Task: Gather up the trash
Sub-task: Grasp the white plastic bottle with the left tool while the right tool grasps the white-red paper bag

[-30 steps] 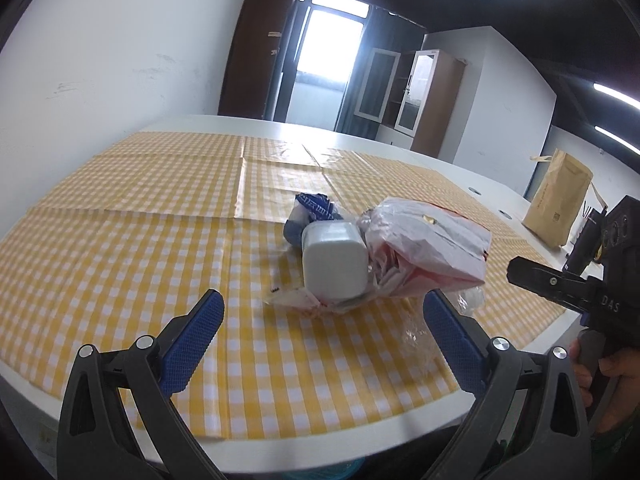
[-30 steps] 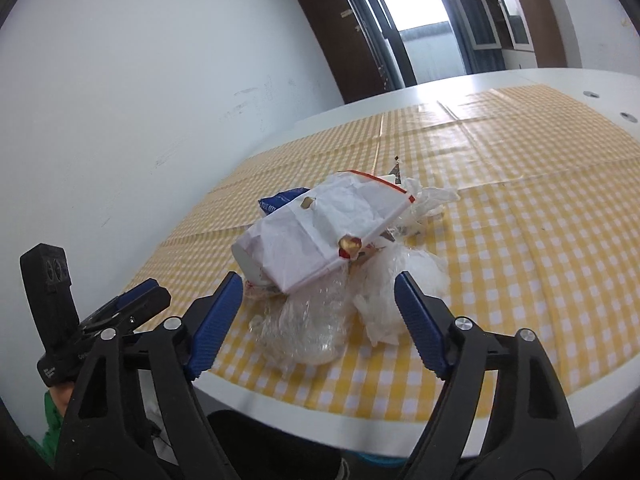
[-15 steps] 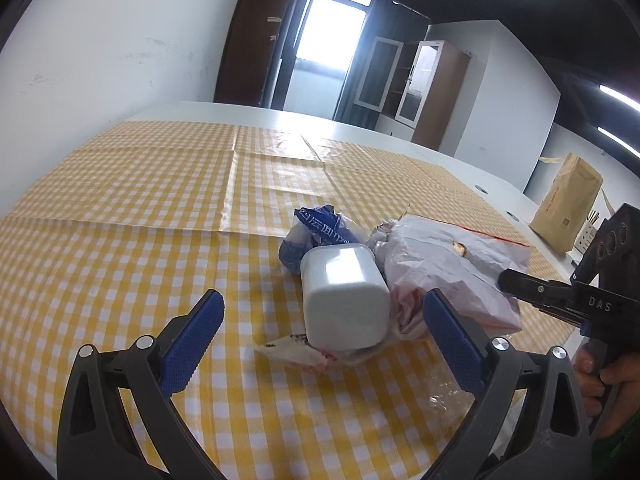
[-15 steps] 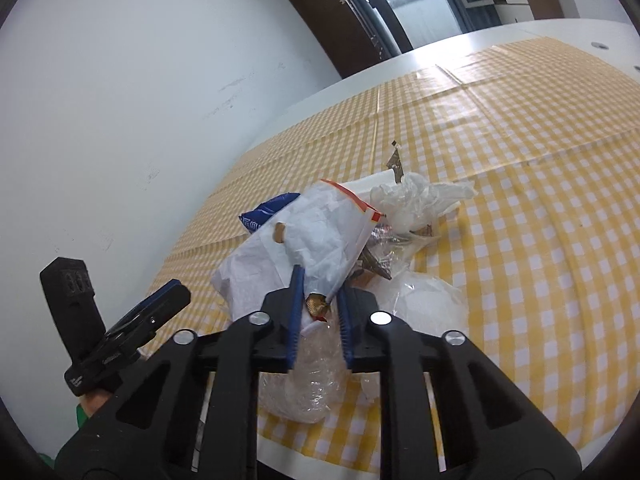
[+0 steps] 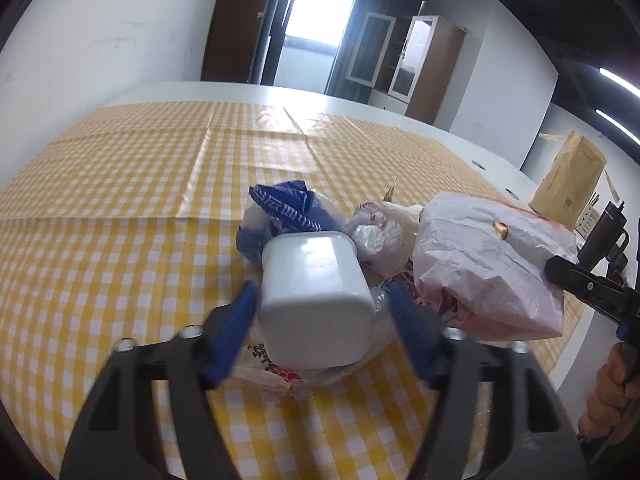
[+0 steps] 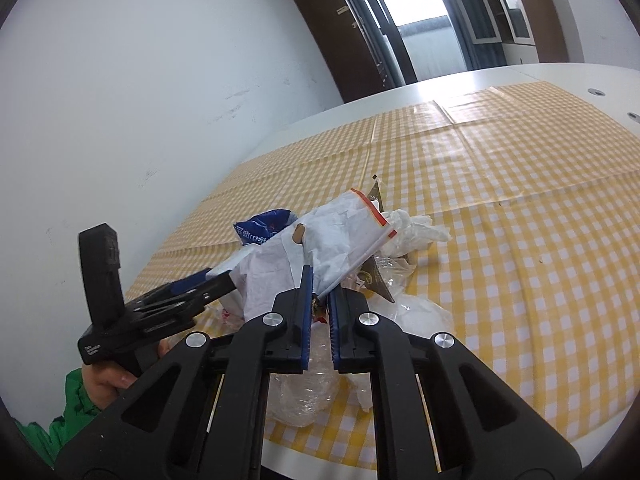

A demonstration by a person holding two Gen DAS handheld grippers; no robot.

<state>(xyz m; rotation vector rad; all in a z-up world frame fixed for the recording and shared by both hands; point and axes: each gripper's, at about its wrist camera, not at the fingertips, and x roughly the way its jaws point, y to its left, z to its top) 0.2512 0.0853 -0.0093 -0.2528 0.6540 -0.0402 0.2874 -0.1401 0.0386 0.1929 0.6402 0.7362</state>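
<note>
The trash sits in one heap near the table's (image 5: 224, 92) near edge, on the yellow checked cloth (image 5: 120, 208). The left hand-held gripper (image 5: 322, 330) has its blue fingers (image 5: 236, 328) on either side of a white tub (image 5: 316, 292) lying on its side — blur hides whether they press it or stand just off it. Behind the tub lies a blue wrapper (image 5: 288, 208); to its right, crumpled plastic (image 5: 380, 236).

The right hand-held gripper (image 6: 319, 312) is clamped on the lower edge of a white paper bag (image 6: 320, 248), with more clear plastic (image 6: 304, 392) beneath, close to the table edge. Beyond the heap the cloth runs open to the far edge — a brown bag (image 5: 570, 188) stands well off to the right.
</note>
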